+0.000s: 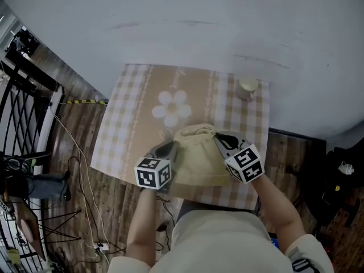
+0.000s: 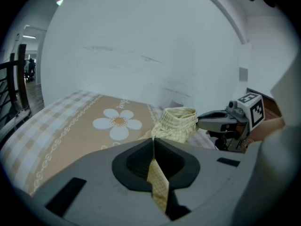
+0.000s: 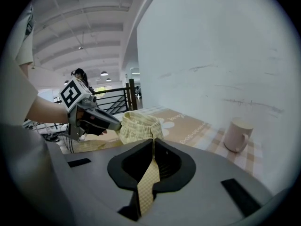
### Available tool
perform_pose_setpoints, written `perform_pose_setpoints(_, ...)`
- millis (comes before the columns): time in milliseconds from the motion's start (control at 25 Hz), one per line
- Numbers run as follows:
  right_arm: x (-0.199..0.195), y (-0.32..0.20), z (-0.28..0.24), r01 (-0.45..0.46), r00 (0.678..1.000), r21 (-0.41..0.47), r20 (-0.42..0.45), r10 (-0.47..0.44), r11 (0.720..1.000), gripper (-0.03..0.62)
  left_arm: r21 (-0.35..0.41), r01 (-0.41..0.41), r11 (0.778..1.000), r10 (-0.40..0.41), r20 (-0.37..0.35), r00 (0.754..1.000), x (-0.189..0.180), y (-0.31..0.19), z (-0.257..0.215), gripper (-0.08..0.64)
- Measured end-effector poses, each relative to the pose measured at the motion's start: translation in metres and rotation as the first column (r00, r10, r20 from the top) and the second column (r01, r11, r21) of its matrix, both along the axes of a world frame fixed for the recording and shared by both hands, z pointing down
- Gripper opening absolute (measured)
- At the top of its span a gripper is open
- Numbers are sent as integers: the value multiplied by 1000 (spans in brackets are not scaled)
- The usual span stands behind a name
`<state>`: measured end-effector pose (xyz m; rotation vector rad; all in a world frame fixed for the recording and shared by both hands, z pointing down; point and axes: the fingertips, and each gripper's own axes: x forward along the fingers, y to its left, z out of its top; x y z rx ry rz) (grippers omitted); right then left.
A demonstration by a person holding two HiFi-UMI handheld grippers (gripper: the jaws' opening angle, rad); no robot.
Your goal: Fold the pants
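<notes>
I'm clamping the left hand-held gripper (image 1: pixel 166 149) and right hand-held gripper (image 1: pixel 223 141) on the pants (image 1: pixel 196 158) between them, aiming for even tension.

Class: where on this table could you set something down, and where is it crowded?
Free: the table, far left, around the flower print. Crowded: near edge, where the left hand-held gripper and right hand-held gripper grip the pants; mug far right.

A person in a cream short-sleeved top (image 1: pixel 219 240), forearms bare.
The left tongs (image 1: pixel 172 147) and right tongs (image 1: pixel 219 139) have matte grey bodies with black throats around the jaws; each carries a white cube (image 1: pixel 153 173) printed with black square markers.
</notes>
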<state>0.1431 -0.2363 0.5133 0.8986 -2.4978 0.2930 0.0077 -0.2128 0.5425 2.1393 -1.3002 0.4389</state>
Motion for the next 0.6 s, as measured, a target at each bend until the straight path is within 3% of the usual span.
perform_pose_setpoints(280,-4,64,14,104,993,33,-64,-101,994,12,-35,64,997,-63,51,997,-4,59,17,14)
perform_pose_setpoints(600,0,117,36,107,991,-11,-79,-108,994,12,-43,143,989,-140,69,988,-13,102,23,15)
